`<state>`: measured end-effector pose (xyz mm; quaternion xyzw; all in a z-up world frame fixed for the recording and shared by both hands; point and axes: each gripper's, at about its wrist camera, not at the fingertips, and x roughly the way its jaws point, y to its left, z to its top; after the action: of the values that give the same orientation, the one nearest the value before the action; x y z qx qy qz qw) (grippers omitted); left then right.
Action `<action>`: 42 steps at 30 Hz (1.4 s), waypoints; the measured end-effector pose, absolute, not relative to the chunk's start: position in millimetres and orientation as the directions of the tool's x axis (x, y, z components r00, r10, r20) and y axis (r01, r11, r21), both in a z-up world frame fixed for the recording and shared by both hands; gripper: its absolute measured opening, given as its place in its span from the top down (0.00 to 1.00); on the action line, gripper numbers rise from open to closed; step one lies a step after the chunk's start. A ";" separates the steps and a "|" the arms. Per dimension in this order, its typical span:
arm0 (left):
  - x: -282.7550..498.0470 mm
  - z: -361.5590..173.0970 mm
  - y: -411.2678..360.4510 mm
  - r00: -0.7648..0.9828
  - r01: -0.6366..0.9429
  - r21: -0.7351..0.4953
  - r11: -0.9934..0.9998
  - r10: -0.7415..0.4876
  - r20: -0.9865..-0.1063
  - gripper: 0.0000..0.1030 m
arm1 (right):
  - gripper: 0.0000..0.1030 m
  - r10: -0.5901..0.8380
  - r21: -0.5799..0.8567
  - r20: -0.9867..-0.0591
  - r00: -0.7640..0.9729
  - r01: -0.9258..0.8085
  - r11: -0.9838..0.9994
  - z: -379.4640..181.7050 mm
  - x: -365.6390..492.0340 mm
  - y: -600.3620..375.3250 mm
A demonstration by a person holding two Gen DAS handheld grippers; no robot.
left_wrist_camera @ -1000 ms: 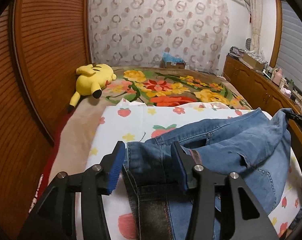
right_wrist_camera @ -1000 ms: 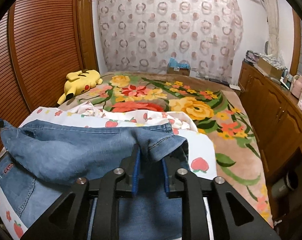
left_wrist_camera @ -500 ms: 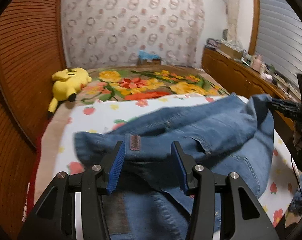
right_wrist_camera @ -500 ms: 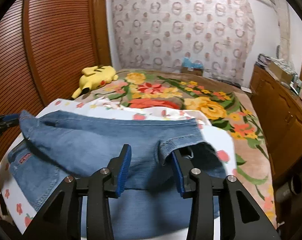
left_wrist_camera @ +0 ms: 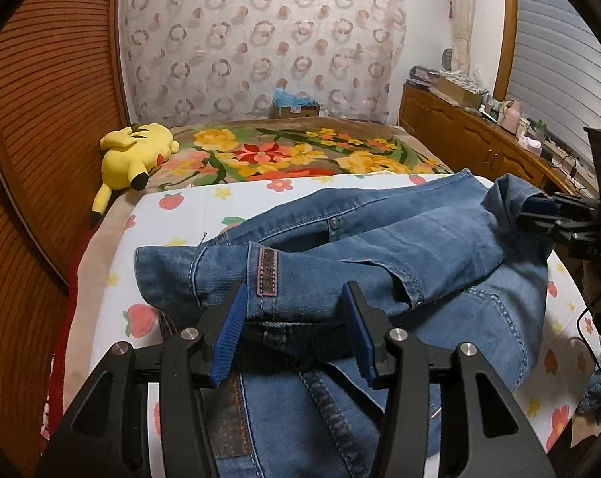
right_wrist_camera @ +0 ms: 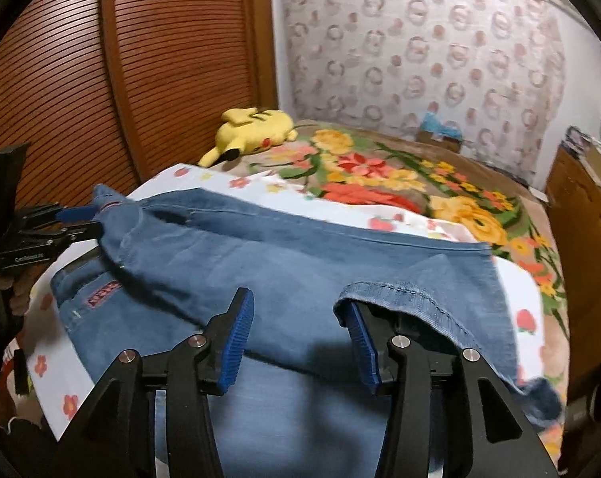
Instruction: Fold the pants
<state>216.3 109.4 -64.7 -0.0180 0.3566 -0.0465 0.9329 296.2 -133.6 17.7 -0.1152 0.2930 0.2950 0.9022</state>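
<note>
jeans [left_wrist_camera: 380, 247] folded over on bed sheet [left_wrist_camera: 189, 207], centre | left gripper [left_wrist_camera: 296, 330] jaws wide, empty | right gripper [right_wrist_camera: 300, 334] jaws wide, hem draped on one finger | heavy limp denim, likely non-slip; best grip: waistband corner at 9 o'clock, hem

Bare sheet [left_wrist_camera: 189, 215] left of jeans [left_wrist_camera: 380, 247]; plush [left_wrist_camera: 135, 155] beyond.

Pants [left_wrist_camera: 380, 247] are spread across a sheet [left_wrist_camera: 189, 207] on a bed [left_wrist_camera: 300, 127], a plush toy [left_wrist_camera: 135, 151] behind them at left, cabinets [left_wrist_camera: 480, 139] along the right.
</note>
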 end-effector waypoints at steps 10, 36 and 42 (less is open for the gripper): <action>204.1 -56.7 120.3 0.770 0.046 -0.063 0.997 -0.075 -0.634 0.24 | 0.52 0.449 -0.097 -0.590 0.671 -0.611 0.786 30.0 305.2 -143.8; 233.3 -71.1 96.0 0.735 0.102 0.046 0.994 -0.044 -0.677 0.24 | 0.51 0.420 -0.046 -0.668 0.615 -0.597 0.801 0.7 367.7 -249.7; 243.7 -75.3 100.1 0.728 0.093 0.041 0.995 -0.040 -0.684 0.24 | 0.51 0.422 -0.080 -0.723 0.547 -0.673 0.735 -12.0 392.7 -241.6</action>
<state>243.7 100.1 -75.3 0.0361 0.3667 -0.0358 0.9289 392.7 -241.6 -12.0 -0.1772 0.3543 0.3178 0.8614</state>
